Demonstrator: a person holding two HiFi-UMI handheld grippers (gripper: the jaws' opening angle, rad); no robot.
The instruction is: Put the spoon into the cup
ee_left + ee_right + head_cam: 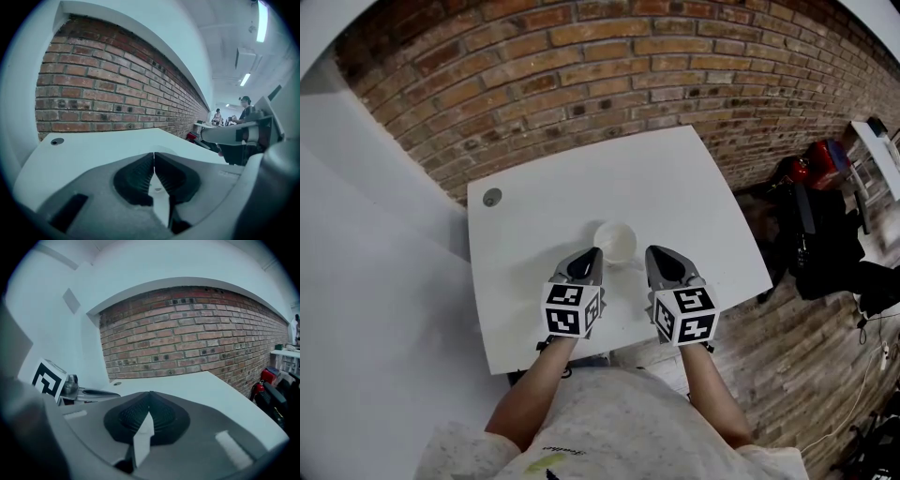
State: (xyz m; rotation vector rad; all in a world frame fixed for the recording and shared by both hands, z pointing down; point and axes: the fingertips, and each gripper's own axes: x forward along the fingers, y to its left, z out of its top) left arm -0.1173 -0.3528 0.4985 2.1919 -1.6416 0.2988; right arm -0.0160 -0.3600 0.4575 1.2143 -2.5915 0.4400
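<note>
A white cup [615,241] stands upright near the middle of the white table [694,178]. I see no spoon in any view. My left gripper [593,252] hovers just left of the cup, and my right gripper [654,252] just to the cup's right, both pointing away from me. In the left gripper view the left gripper [153,155] is shut with its ribbed black pads pressed together and nothing between them. The right gripper [150,394] is likewise shut on nothing. Each gripper shows at the edge of the other's view. The cup's inside looks empty from above.
A round cable hole [491,197] sits at the table's far left corner. A brick wall [609,75] runs behind the table. A black bag [825,244] and a red object [817,164] lie on the wooden floor to the right. People stand far off [244,110].
</note>
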